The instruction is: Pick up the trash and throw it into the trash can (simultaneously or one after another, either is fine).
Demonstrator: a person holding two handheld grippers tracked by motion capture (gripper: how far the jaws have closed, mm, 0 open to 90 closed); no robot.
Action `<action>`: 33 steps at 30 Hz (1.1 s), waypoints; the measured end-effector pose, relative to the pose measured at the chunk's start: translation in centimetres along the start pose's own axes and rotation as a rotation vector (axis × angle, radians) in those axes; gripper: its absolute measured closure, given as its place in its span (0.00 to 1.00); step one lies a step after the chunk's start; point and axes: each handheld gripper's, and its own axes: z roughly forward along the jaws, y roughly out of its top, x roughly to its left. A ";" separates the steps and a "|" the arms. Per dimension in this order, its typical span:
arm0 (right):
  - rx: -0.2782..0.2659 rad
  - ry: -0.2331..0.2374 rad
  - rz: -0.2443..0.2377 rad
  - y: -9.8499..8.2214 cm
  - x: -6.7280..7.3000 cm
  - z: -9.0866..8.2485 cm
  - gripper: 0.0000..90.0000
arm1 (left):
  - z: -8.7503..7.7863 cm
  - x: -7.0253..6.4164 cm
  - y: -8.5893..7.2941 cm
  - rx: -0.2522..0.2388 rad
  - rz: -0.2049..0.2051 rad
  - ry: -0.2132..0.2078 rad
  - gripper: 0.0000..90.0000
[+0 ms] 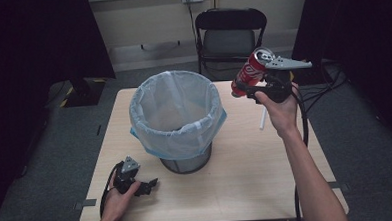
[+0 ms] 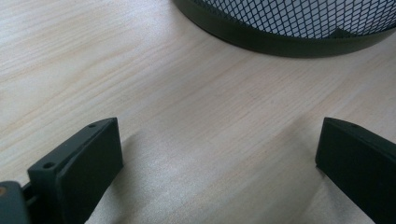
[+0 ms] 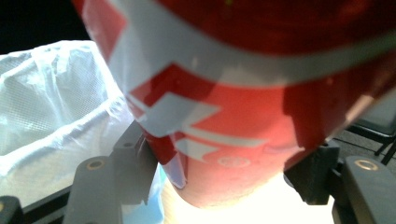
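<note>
A red and white drink can (image 1: 249, 72) is held tilted in the air to the right of the bin, with my right gripper (image 1: 259, 89) shut on its lower half. Up close, the can (image 3: 233, 116) sits between the two black jaws, pressed on both sides. A black mesh bin (image 1: 177, 119) lined with a pale plastic bag stands in the middle of the table. My left gripper (image 1: 148, 185) rests on the table near the front left, held by a hand. Its jaws stand wide open over bare wood (image 2: 210, 154), with the bin's base (image 2: 280, 37) just ahead.
A white straw-like stick (image 1: 261, 120) lies on the table under the right hand. A black folding chair (image 1: 231, 36) stands behind the table. Cables lie on the floor at the right. The wooden table (image 1: 247, 188) has open room in front of the bin.
</note>
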 end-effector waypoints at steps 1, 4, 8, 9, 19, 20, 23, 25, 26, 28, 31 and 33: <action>-0.005 0.002 -0.003 0.2 0.1 0.0 0.38 | 0.0 0.0 0.0 0.000 0.000 0.000 0.00; -0.020 0.009 -0.001 0.6 0.2 -0.1 0.38 | 0.0 0.0 0.0 0.000 0.000 0.000 0.00; -0.039 0.025 -0.007 1.1 0.6 -0.1 0.38 | 0.0 0.0 0.0 0.000 0.000 0.000 0.00; -0.040 0.029 -0.009 1.2 0.7 0.0 0.39 | 0.0 0.0 0.0 0.000 0.000 0.000 0.00; -0.091 0.052 -0.030 3.0 1.5 -0.4 0.39 | 0.0 0.0 0.0 0.000 -0.001 0.000 0.00; -0.093 0.052 -0.031 3.2 1.6 -0.4 0.39 | 0.0 0.0 0.0 0.000 0.000 -0.001 0.00; -0.116 0.074 -0.030 3.7 2.0 -0.4 0.39 | 0.0 0.0 0.0 0.000 0.000 0.000 0.00; -0.117 0.083 -0.030 3.8 2.3 -0.2 0.39 | 0.0 0.0 0.0 0.000 -0.001 0.000 0.00; -0.121 0.093 -0.029 3.9 2.5 -0.1 0.39 | 0.0 0.0 0.0 0.000 0.000 0.000 0.00; -0.121 0.114 -0.037 4.0 3.1 0.2 0.39 | 0.0 0.0 0.0 0.000 0.000 -0.001 0.00; -0.127 0.142 -0.036 4.3 3.6 0.6 0.39 | 0.0 0.0 0.0 0.000 -0.001 -0.001 0.00; -0.133 0.160 -0.036 4.6 4.1 0.8 0.39 | 0.0 0.0 0.0 0.000 0.000 -0.001 0.00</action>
